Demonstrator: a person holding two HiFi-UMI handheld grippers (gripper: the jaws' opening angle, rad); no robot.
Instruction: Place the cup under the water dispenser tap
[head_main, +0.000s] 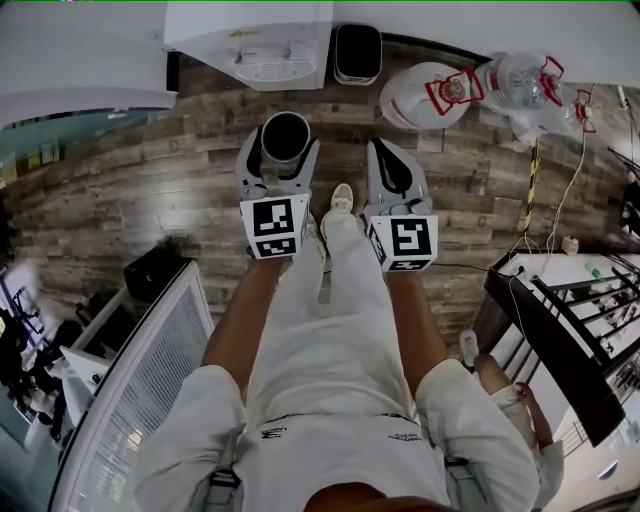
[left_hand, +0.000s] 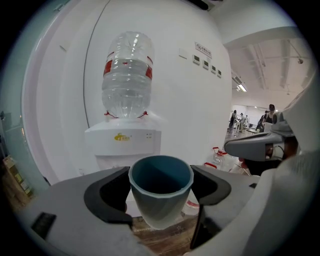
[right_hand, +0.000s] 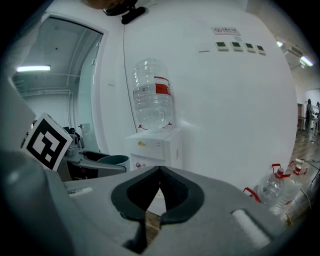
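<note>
A blue-grey cup (left_hand: 161, 189) stands upright between the jaws of my left gripper (left_hand: 161, 196), which is shut on it; from above the cup (head_main: 285, 138) shows its dark inside ahead of that gripper (head_main: 279, 165). The white water dispenser (left_hand: 123, 143) with its clear bottle (left_hand: 127, 75) stands ahead against the wall, some way off; its top (head_main: 262, 40) lies at the upper edge of the head view. My right gripper (head_main: 393, 172) is held beside the left one, shut and empty, its jaw tips meeting (right_hand: 159, 186). The dispenser (right_hand: 151, 149) and the cup (right_hand: 113, 160) also show in the right gripper view.
A dark bin (head_main: 357, 52) stands right of the dispenser. Spare water bottles (head_main: 520, 82) and a white bottle (head_main: 428, 96) lie on the wooden floor at right. A black table frame (head_main: 560, 330) is at right, a white radiator panel (head_main: 150, 380) at left.
</note>
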